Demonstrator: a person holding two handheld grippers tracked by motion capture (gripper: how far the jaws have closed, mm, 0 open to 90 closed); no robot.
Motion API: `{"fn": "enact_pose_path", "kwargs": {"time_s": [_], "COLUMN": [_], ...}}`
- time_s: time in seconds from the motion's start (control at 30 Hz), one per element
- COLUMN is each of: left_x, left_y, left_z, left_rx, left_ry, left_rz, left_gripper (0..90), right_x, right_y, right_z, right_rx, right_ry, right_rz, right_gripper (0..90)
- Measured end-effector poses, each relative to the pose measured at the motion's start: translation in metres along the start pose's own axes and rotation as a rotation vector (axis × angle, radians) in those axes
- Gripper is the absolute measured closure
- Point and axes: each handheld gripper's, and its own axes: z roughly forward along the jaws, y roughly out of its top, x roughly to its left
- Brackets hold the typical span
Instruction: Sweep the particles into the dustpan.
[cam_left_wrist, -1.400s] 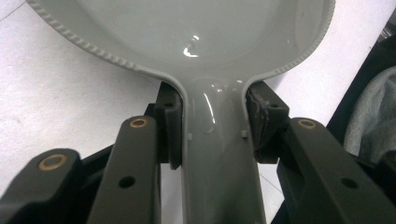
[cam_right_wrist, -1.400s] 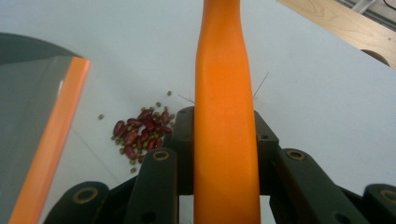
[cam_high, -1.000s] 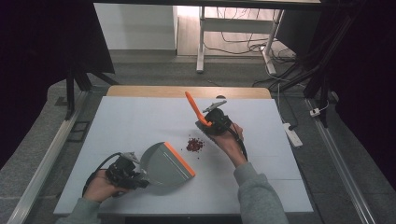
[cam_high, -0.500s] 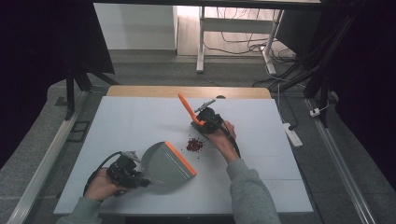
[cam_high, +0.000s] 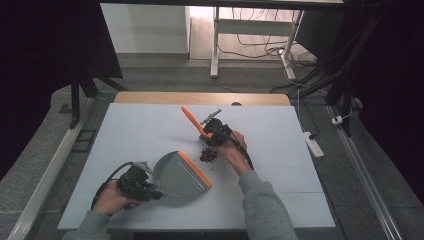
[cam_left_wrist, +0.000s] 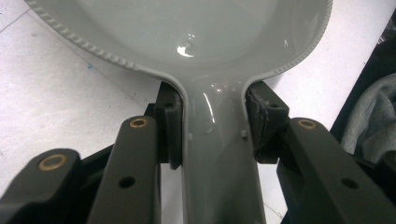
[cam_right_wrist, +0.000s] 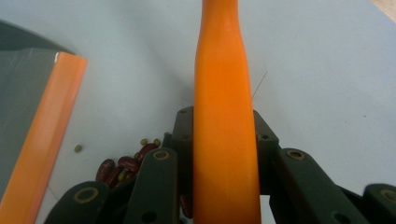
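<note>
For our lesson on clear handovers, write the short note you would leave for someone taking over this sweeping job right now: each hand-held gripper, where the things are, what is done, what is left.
Left hand-held gripper: shut on the grey dustpan's handle; the dustpan lies on the table, orange lip toward the beans.
Right hand-held gripper: shut on the orange brush handle, which slants up and away, just behind the beans.
Beans: a small red pile on the table, a short gap from the dustpan lip, a few strays beside it.
Done: both tools gripped and placed either side of the pile.
Left: sweep the beans, strays included, into the dustpan, which looks empty.
</note>
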Motion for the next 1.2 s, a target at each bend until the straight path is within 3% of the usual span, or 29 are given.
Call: {"fn": "enact_pose_path", "kwargs": {"time_s": [0.17, 0.2, 0.37, 0.53, 0.6, 0.77, 0.93, 1.13, 1.2], "left_x": [-0.001, -0.001, -0.001, -0.001, -0.001, -0.001, -0.001, -0.001, -0.001], "left_y": [0.001, 0.001, 0.001, 0.001, 0.001, 0.002, 0.002, 0.002, 0.002], "left_z": [0.0, 0.0, 0.001, 0.001, 0.001, 0.002, 0.003, 0.003, 0.003], "left_rx": [0.0, -0.001, -0.001, 0.001, 0.001, 0.003, 0.002, 0.003, 0.002], "left_ry": [0.004, 0.004, 0.004, 0.003, 0.004, 0.003, 0.002, 0.002, 0.002], "left_rz": [-0.003, -0.004, -0.004, -0.004, -0.004, -0.005, -0.007, -0.008, -0.007], "left_gripper": [61.9, 61.9, 61.9, 61.9, 61.9, 61.9, 61.9, 61.9, 61.9], "right_x": [0.004, 0.006, 0.015, 0.024, 0.029, 0.036, 0.043, 0.052, 0.054], "right_y": [-0.002, -0.003, -0.004, -0.005, -0.005, -0.006, -0.007, -0.006, -0.006], "right_z": [-0.002, -0.003, -0.005, -0.007, -0.007, -0.008, -0.009, -0.009, -0.009], "right_rx": [-0.005, -0.014, -0.015, -0.031, -0.03, -0.039, -0.05, -0.06, -0.068], "right_ry": [0.034, 0.064, 0.062, 0.102, 0.089, 0.092, 0.128, 0.129, 0.154], "right_rz": [-0.001, 0.008, -0.029, -0.022, -0.027, -0.01, 0.0, 0.005, 0.025], "right_gripper": [71.0, 70.9, 70.9, 70.9, 70.9, 70.8, 70.9, 70.9, 70.9]}}
